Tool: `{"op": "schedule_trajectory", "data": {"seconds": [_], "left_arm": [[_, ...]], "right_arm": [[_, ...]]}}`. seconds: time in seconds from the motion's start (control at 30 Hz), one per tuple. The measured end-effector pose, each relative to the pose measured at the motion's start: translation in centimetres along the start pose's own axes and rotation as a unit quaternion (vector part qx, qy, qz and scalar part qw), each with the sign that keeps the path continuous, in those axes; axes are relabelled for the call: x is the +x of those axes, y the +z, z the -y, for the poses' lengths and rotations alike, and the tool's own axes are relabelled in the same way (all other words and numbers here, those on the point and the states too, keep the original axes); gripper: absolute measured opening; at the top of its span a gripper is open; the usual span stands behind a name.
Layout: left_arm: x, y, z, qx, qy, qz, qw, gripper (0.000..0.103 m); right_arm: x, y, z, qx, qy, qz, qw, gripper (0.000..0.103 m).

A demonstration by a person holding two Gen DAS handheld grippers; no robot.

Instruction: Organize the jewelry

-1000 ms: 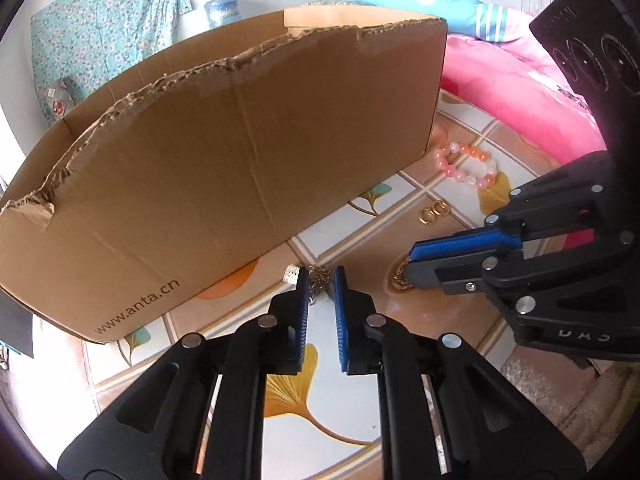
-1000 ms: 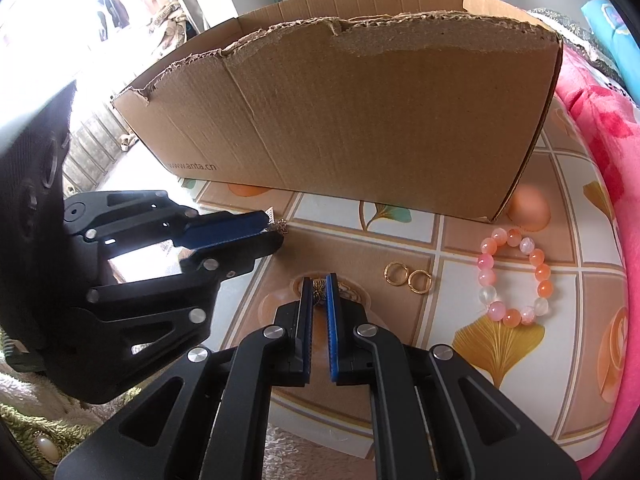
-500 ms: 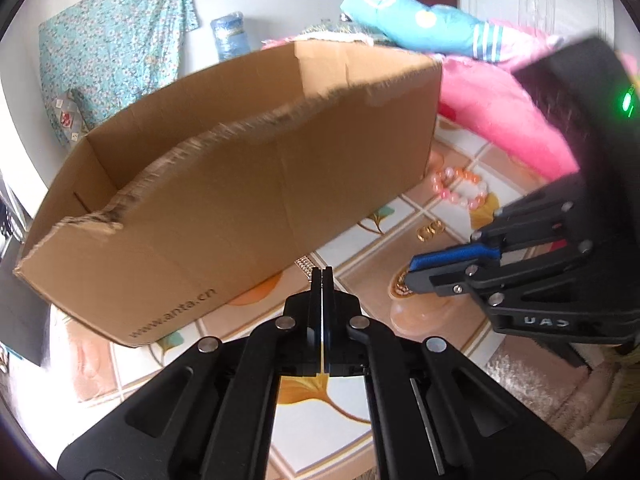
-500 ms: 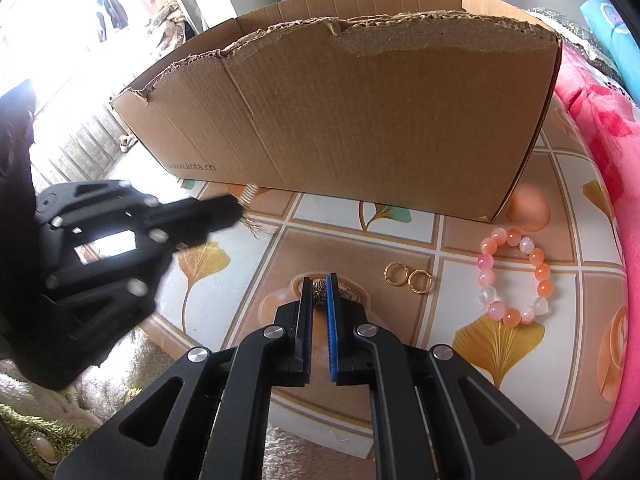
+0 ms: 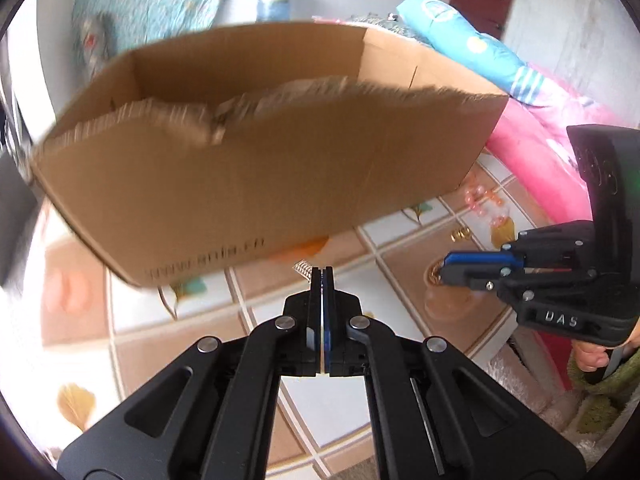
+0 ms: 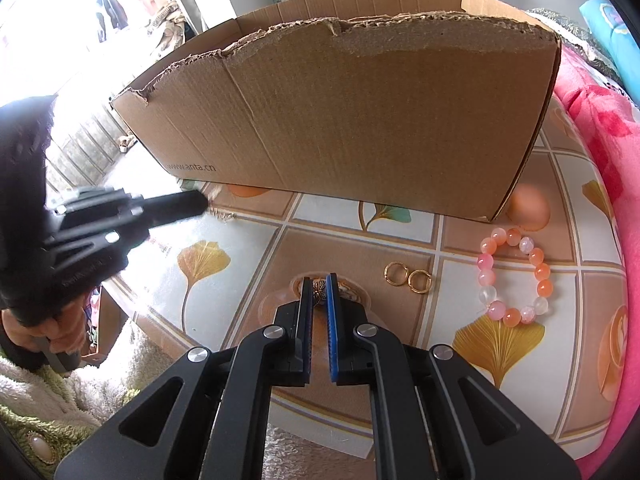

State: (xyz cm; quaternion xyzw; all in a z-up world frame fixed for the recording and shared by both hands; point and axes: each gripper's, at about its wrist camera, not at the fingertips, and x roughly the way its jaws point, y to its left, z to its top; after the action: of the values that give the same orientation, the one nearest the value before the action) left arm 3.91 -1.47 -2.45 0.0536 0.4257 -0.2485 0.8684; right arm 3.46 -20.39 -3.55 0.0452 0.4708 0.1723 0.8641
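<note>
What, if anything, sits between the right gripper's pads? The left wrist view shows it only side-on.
Observer: In the right wrist view the right gripper is shut on a small bronze-coloured ornament.
Operator: Does the left gripper hold more than that silvery bit?
Observer: Yes. A thin chain hangs from the left gripper, blurred.
Operator: The bracelet is blurred here too.
Observer: The bead bracelet lies in a closed loop of pink, orange and clear beads, apart from the two gold rings.
</note>
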Motion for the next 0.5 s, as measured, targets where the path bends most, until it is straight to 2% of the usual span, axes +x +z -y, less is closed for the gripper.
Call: {"op": "schedule_trajectory", "data": {"seconds": [0.13, 0.37, 0.5], "left_arm": [[-0.9, -0.8, -0.5, -0.011, 0.001, 0.006, 0.9999, 0.015], [-1.3, -1.2, -0.9, -0.008, 0.002, 0.005, 1.0000, 0.017], [-0.8, -1.0, -1.0, -0.003, 0.014, -0.003, 0.9999, 0.018]], "right_arm": [[0.1, -0.1, -0.2, 0.002, -0.001, 0.000, 1.000, 0.007], [0.1, -0.1, -0.3, 0.003, -0.004, 0.000, 1.000, 0.007], [0.1, -0.1, -0.3, 0.004, -0.005, 0.001, 1.000, 0.007]]}}
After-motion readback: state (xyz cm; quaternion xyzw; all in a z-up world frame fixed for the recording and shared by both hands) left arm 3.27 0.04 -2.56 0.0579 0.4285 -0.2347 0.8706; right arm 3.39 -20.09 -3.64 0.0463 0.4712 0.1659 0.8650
